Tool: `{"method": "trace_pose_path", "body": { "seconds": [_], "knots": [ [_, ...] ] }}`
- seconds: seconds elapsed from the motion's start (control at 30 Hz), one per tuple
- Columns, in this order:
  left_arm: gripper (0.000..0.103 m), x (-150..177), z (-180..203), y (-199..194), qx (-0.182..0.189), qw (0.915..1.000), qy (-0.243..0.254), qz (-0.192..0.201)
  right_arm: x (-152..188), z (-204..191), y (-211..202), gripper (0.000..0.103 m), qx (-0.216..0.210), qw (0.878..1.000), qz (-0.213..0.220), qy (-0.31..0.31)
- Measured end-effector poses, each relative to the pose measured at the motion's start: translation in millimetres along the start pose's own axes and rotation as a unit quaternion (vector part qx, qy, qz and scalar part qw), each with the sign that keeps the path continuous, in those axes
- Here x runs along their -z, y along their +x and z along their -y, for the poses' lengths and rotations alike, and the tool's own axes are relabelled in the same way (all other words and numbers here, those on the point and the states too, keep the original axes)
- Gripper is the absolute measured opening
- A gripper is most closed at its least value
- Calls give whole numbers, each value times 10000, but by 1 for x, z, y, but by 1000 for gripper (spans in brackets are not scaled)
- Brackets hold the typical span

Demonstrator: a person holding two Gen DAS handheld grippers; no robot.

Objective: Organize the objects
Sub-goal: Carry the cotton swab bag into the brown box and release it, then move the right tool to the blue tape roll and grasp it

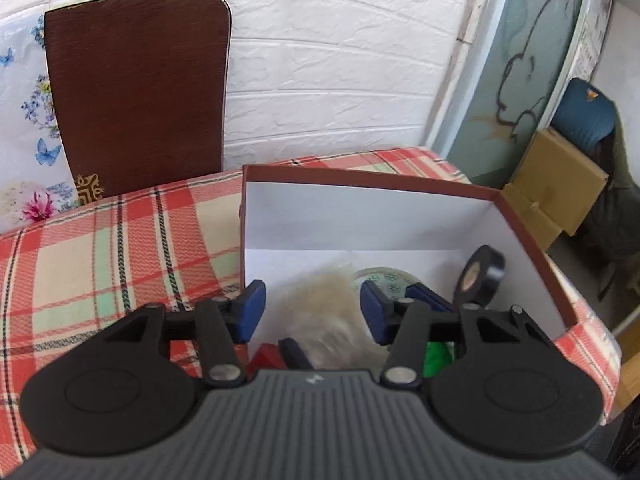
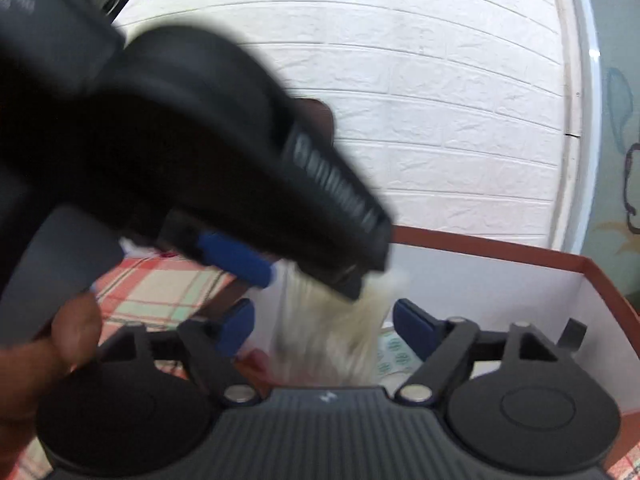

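A brown-rimmed cardboard box (image 1: 372, 178) with white inner walls stands on the plaid tablecloth. Inside lie a blurred cream fluffy object (image 1: 320, 304), a round white tin (image 1: 384, 276), a black tape roll (image 1: 480, 274), a red item (image 1: 266, 356) and a green item (image 1: 438, 356). My left gripper (image 1: 312, 308) is open above the fluffy object, jaws apart on either side of it. In the right wrist view my right gripper (image 2: 324, 330) is open over the box (image 2: 500, 250), with the fluffy object (image 2: 332, 336) between its fingers. The left gripper's body (image 2: 200, 152) crosses above, blurred.
A brown chair back (image 1: 136, 92) stands behind the table (image 1: 100, 240) against a white brick wall. A cardboard carton (image 1: 556, 180) and a blue seat (image 1: 584, 112) stand at the right, beyond the table edge. A hand (image 2: 60, 340) shows at the left.
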State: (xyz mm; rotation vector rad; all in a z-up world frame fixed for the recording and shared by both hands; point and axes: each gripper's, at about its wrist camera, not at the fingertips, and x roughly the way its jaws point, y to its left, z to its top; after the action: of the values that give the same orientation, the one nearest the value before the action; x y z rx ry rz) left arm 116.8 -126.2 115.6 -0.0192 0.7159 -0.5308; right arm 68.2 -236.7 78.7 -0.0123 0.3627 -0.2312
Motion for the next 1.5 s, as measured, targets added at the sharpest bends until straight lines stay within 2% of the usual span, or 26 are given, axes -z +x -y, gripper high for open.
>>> {"method": "trace_pose_path", "body": {
  "seconds": [0.07, 0.2, 0.3, 0.37, 0.47, 0.57, 0.6, 0.67, 0.73, 0.87, 1.1, 1.2, 1.33, 1.43, 1.5],
  "knots": [
    [56, 7, -4, -17, 129, 9997, 49, 196, 4, 0, -13, 86, 5, 9998, 199, -8],
    [56, 23, -10, -46, 60, 9990, 76, 438, 16, -4, -43, 86, 150, 9987, 474, 85],
    [56, 41, -22, -66, -50, 9986, -36, 532, 29, -11, -63, 86, 147, 9984, 487, 232],
    [57, 54, -35, -74, -199, 9982, -113, 551, 37, -19, -69, 86, -61, 9991, 326, 248],
    [58, 77, -59, -74, -546, 9975, -290, 348, 48, -36, -59, 86, -353, 9988, -271, 206],
    [58, 102, -88, -69, -1033, 9933, -514, 36, 57, -52, -37, 86, -719, 9904, -1094, 433],
    [58, 110, -95, -68, -1210, 9912, -527, -19, 69, -62, -50, 86, -809, 9867, -1316, 498],
    [58, 124, -111, -66, -1632, 9850, -533, -158, 74, -74, -45, 87, -893, 9803, -1684, 507],
    [58, 133, -125, -65, -1903, 9795, -612, -252, 84, -80, -52, 90, -786, 9819, -1701, 276],
    [59, 139, -145, -72, -2182, 9742, -571, -77, 81, -104, -54, 92, -827, 9807, -1767, -78],
    [63, 152, -183, -91, -2429, 9685, -540, 134, 69, -141, -40, 94, -967, 9792, -1740, -388],
    [72, 162, -227, -111, -2724, 9585, -807, 243, 64, -158, -31, 93, -1115, 9776, -1711, -513],
    [74, 179, -287, -140, -3405, 9285, -1389, 515, 56, -192, -16, 92, -1513, 9722, -1556, -877],
    [75, 192, -302, -156, -3271, 9202, -1885, 1034, 46, -226, 2, 92, -1833, 9662, -1431, -1115],
    [76, 191, -296, -151, -3322, 9197, -1788, 1086, 38, -252, 19, 92, -1993, 9626, -1358, -1233]
  ]
}}
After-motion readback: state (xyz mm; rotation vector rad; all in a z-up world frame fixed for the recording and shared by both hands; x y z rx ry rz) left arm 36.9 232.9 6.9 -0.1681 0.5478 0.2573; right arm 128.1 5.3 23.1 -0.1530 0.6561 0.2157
